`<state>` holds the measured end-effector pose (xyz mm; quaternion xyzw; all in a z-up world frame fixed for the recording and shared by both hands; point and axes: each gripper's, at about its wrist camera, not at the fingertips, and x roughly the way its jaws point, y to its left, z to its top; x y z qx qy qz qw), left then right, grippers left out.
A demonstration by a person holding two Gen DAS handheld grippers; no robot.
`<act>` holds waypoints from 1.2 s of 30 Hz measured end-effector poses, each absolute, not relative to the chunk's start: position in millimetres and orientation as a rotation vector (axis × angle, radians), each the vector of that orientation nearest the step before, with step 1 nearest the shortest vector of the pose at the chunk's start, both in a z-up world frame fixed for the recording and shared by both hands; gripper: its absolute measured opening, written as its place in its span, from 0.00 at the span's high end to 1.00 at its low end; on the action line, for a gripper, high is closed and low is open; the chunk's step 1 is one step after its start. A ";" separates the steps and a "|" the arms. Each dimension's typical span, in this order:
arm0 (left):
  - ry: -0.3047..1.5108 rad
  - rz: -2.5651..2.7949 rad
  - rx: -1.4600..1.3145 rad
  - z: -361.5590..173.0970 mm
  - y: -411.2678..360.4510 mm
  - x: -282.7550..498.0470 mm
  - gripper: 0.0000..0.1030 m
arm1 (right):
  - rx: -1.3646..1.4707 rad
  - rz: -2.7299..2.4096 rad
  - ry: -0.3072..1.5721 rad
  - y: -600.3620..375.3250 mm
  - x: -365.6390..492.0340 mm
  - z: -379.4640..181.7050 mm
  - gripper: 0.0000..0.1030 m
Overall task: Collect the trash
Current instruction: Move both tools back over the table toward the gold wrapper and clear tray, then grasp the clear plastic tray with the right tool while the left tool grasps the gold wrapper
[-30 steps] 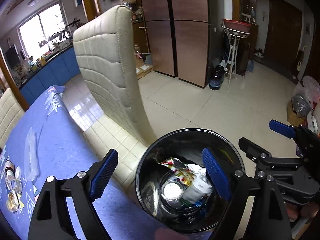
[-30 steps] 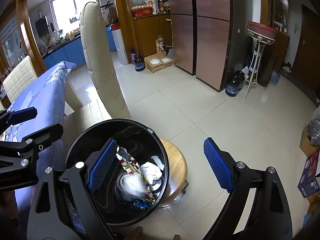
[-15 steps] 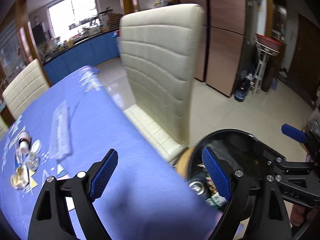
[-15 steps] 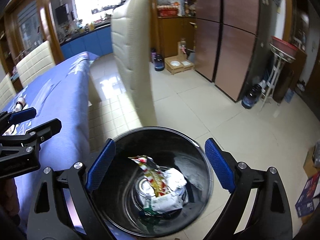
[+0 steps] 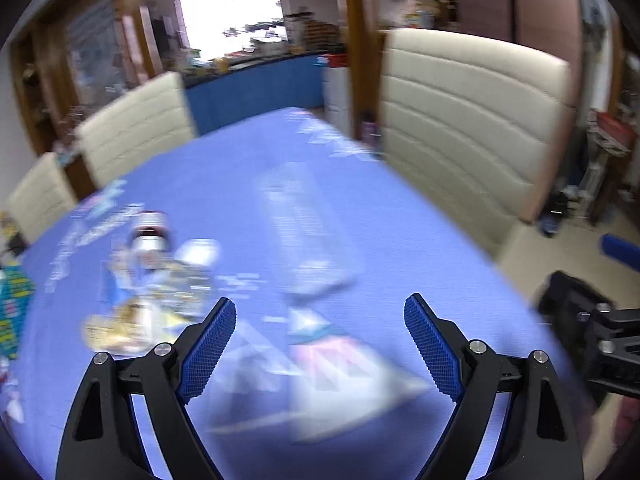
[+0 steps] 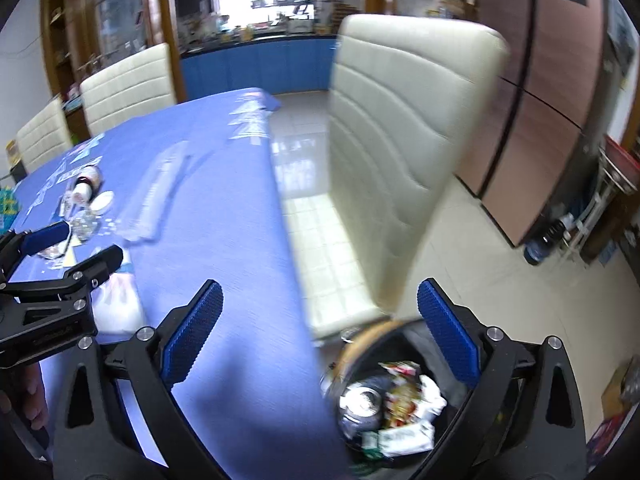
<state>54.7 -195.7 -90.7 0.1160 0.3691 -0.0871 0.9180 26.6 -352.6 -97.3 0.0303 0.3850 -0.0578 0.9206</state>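
My left gripper (image 5: pixel 320 340) is open and empty above the blue tablecloth (image 5: pixel 248 184); the view is blurred. A cluster of trash lies to its left: a small bottle (image 5: pixel 150 238), a white lid (image 5: pixel 198 250) and crumpled wrappers (image 5: pixel 132 320). A long clear plastic tray (image 5: pixel 304 232) lies ahead. My right gripper (image 6: pixel 320 340) is open and empty over the table edge. The black trash bin (image 6: pixel 384 412), holding wrappers and a can, sits low right. The same trash (image 6: pixel 86 196) and clear tray (image 6: pixel 160 192) show at left.
A cream padded chair (image 6: pixel 400 152) stands at the table's right side, beside the bin. Two more cream chairs (image 5: pixel 132 132) stand at the far side. Blue kitchen cabinets (image 6: pixel 256 64) and brown wardrobe doors (image 6: pixel 540 100) lie beyond a tiled floor.
Both grippers have swung left, away from the bin and toward the table. The left view went from over the bin to over the tablecloth. Both stayed open.
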 end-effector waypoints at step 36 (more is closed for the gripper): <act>0.921 0.003 0.030 -138.6 -11.1 122.0 0.32 | -0.093 0.060 0.946 -184.8 161.1 -134.9 0.28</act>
